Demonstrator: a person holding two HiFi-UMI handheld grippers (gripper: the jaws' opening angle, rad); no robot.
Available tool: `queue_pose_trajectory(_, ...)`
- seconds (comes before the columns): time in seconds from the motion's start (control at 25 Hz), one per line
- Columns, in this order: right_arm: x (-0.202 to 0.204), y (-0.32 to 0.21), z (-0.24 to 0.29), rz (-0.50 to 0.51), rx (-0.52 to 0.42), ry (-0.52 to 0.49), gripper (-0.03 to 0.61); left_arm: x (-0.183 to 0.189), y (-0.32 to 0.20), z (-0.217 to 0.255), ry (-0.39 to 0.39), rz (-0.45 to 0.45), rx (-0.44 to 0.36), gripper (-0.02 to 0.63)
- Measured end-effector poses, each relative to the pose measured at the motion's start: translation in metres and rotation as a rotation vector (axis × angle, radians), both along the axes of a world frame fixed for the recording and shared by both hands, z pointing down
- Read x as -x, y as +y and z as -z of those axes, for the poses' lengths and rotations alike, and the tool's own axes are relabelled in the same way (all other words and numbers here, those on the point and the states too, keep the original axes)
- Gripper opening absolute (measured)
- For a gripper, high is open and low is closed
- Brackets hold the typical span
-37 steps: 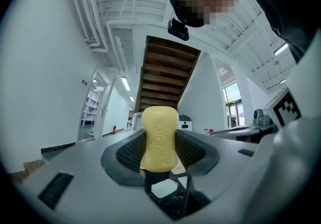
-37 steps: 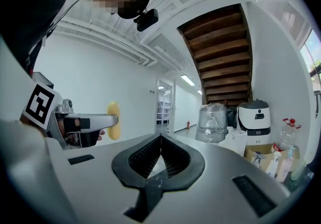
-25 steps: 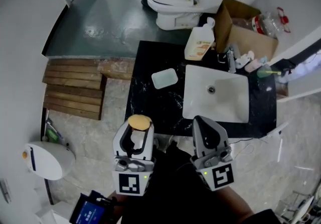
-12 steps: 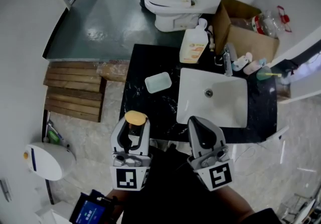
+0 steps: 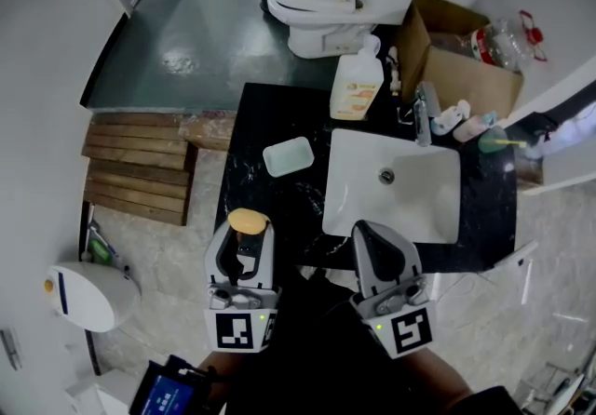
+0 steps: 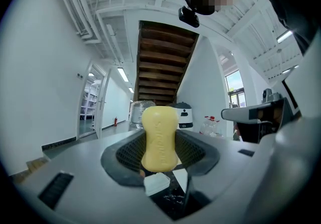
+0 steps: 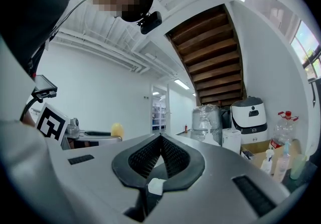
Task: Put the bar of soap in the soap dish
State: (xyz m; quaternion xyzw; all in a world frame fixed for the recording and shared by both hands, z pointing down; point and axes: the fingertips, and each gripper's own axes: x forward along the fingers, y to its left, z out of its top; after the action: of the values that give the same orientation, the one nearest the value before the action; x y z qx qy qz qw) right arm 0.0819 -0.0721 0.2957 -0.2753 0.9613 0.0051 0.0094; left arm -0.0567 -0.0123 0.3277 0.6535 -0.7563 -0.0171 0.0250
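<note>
A: Status on the left gripper (image 5: pixel 245 234)?

B: Clamped on the yellow oval bar of soap (image 5: pixel 248 220), lower left-centre of the head view, well apart from the dish. Right gripper (image 5: pixel 373 234) is pressed together w/ nothing in it.

A: Target?

B: Pale green rectangular soap dish (image 5: pixel 289 156), centre-left, on the black marble worktop (image 5: pixel 264 111), just left of the white sink (image 5: pixel 354 171). I'd carry the soap up-frame, centre it over the dish, turn its long side along the dish & release low.

A: Soap itself?

B: Smooth, waxy, rounded ends, faint embossing. Stands upright between the jaws; prob. slippery.
</note>
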Motion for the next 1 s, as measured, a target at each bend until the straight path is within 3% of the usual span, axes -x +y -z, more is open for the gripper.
queue_pose_trajectory(0.52,0.045,-0.015,-0.001,-0.044,0.015,-0.008,0.008,0.023,-0.027,-0.023,0.007,-0.114,0.079,0.178)
queue_pose_trajectory(1.0,0.058,-0.046,-0.002,-0.132,0.026,0.032,0.008,0.034,-0.073,-0.048,0.008,-0.235,0.135,0.178)
